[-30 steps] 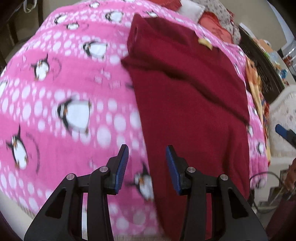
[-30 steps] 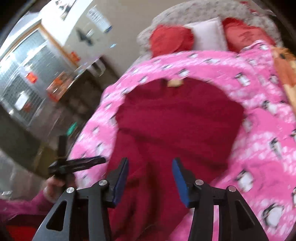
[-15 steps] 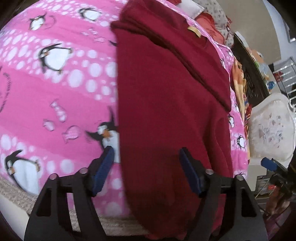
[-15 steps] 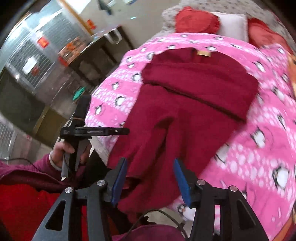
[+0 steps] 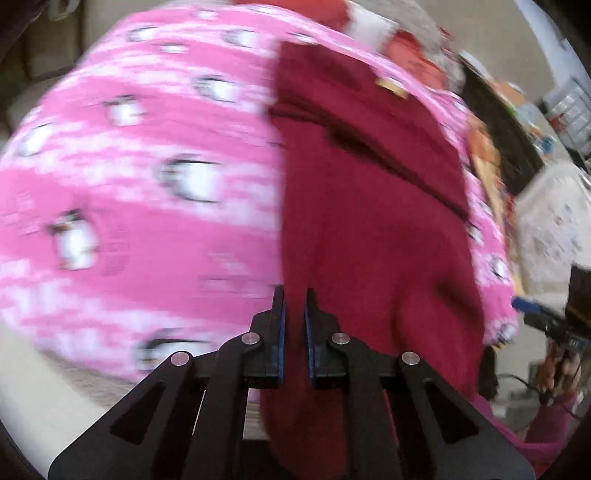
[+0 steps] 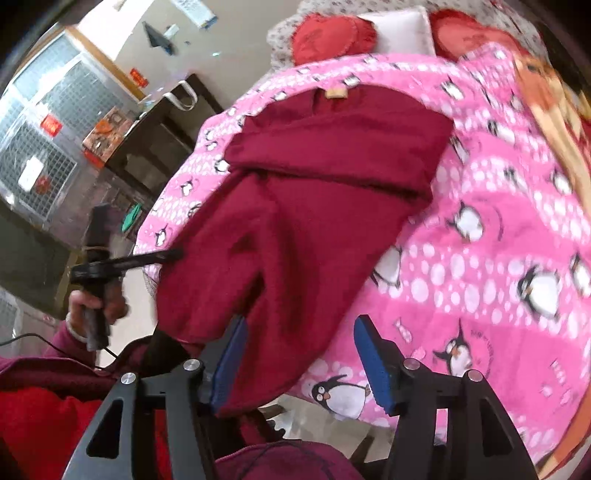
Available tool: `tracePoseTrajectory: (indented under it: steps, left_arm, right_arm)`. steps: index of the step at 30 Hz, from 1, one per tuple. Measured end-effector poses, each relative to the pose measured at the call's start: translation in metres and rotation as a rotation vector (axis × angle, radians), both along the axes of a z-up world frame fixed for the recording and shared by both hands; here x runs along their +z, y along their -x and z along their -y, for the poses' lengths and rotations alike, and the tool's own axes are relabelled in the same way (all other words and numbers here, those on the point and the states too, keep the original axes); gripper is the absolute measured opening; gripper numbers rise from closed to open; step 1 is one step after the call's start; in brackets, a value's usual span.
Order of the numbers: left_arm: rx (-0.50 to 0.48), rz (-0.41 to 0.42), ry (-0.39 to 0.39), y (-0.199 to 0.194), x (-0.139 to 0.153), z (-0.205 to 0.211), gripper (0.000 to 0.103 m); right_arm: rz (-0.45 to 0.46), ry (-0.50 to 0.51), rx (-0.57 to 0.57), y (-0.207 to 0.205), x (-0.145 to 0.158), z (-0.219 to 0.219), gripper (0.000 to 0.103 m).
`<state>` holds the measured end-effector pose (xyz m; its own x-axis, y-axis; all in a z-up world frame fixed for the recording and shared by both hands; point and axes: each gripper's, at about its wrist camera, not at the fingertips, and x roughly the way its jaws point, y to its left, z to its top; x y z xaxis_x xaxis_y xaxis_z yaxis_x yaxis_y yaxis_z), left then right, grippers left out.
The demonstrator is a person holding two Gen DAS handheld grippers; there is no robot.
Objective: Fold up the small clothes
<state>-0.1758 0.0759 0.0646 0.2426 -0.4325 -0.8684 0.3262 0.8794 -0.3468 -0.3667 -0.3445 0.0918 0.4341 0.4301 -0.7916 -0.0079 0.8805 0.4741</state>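
A dark red garment (image 5: pixel 369 229) lies on a pink penguin blanket (image 5: pixel 140 206), its top part folded down, a tan label (image 6: pixel 338 93) at the far end. Its near hem hangs over the bed edge. My left gripper (image 5: pixel 294 302) is shut on the garment's left near edge; the right wrist view shows its fingertips (image 6: pixel 173 254) at that edge. My right gripper (image 6: pixel 299 332) is open, its jaws straddling the garment's (image 6: pixel 295 236) right near corner at the bed edge.
The blanket (image 6: pixel 498 258) covers the bed. Red and white pillows (image 6: pixel 369 33) lie at the head. A dark cabinet (image 6: pixel 155 147) stands to the left. An orange cloth (image 6: pixel 554 96) lies along the right side. Furniture and clutter (image 5: pixel 546 206) stand to the right.
My left gripper has gone from wide open to shut on the garment's left near edge. My right gripper has moved closer to the right near corner and stays open.
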Motion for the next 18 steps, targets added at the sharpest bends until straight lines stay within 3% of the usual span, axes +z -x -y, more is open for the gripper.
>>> tracePoseTrajectory:
  steps: [4,7,8,9,10,15,18]
  left_arm:
    - [0.049,-0.048,0.032,-0.005,-0.012,-0.016,0.007]
    - [0.008,-0.028,0.000,0.004,-0.016,0.001,0.007]
    - [-0.006,-0.031,-0.012,0.006,-0.019,0.007,0.007]
    - [-0.013,-0.034,-0.021,0.008,-0.020,0.011,0.007]
    - [-0.018,-0.034,-0.025,0.009,-0.020,0.013,0.007]
    - [-0.033,0.011,-0.032,0.015,-0.007,0.014,0.007]
    - [-0.011,-0.029,-0.054,0.008,-0.023,0.011,0.007]
  right_arm:
    - [-0.031,-0.099,-0.068,-0.016,-0.035,0.006,0.058]
    - [-0.028,-0.150,-0.127,-0.032,-0.059,0.009,0.057]
    - [-0.021,-0.161,-0.134,-0.036,-0.064,0.009,0.045]
    - [-0.015,-0.145,-0.137,-0.040,-0.068,0.007,0.019]
    - [-0.006,-0.101,-0.141,-0.042,-0.069,0.006,0.007]
    - [0.098,0.086,-0.136,-0.031,-0.030,0.011,0.006]
    - [0.055,0.250,-0.194,-0.034,-0.035,0.025,0.000]
